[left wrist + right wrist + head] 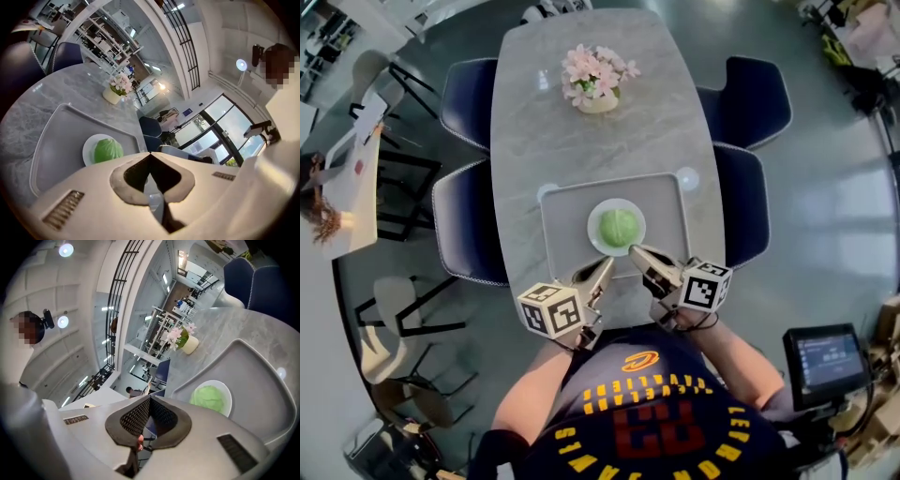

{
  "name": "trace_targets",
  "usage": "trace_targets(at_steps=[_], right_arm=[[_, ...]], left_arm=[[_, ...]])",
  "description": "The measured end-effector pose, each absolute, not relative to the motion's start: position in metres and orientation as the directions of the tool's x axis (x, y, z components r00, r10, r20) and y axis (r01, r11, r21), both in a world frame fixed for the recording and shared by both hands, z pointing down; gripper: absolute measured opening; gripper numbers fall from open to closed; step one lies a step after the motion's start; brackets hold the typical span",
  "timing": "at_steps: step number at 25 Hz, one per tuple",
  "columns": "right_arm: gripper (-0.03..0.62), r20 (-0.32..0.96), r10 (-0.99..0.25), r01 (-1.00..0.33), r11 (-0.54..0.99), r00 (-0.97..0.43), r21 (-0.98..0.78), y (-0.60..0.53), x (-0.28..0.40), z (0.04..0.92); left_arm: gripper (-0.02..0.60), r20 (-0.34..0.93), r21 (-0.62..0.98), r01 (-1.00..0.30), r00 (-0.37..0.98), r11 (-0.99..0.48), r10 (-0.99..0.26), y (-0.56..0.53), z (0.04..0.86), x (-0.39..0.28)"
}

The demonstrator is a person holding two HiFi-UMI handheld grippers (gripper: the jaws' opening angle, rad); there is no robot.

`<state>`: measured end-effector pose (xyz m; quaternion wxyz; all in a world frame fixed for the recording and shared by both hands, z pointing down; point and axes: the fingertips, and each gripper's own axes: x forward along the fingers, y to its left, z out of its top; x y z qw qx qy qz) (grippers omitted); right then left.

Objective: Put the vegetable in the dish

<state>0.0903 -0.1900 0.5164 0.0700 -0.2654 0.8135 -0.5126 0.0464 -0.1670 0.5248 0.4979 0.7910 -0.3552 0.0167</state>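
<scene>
— Is the job finished, would you say?

— To my eye, yes. The round green leafy vegetable sits in the small white round dish. The dish stands in the middle of the flat grey rectangular tray on the long grey stone-look table.

— And the tools?

— Both hang over the tray's near edge, close to the person. The left gripper has its jaws pressed together, tip against tip, with nothing between them. The right gripper is the same, clenched and empty, and its tip is just beside the dish's near rim. I cannot tell whether it touches the rim.

— So nothing is left to do?

— Nothing I can judge from here, other than drawing the grippers away. Neither one grasps the vegetable.

— Count it out for me.

— One vegetable, one dish, one tray, two grippers. At the far end of the table there is one cream pot of pink flowers. There are two small white round discs, one by each far corner of the tray. Four dark blue padded chairs stand around the table, two on the left and two on the right. Off to the near right is one small dark screen.
</scene>
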Motion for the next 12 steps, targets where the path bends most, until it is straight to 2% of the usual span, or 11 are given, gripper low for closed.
trace_targets(at_steps=[12], right_arm=[[0.005, 0.008, -0.522, -0.295, 0.468, -0.853, -0.833, -0.178, 0.08, 0.431]], left_arm=[[0.0, 0.239, 0.752, -0.548, 0.745, -0.367, -0.623, -0.159, 0.453, 0.048]])
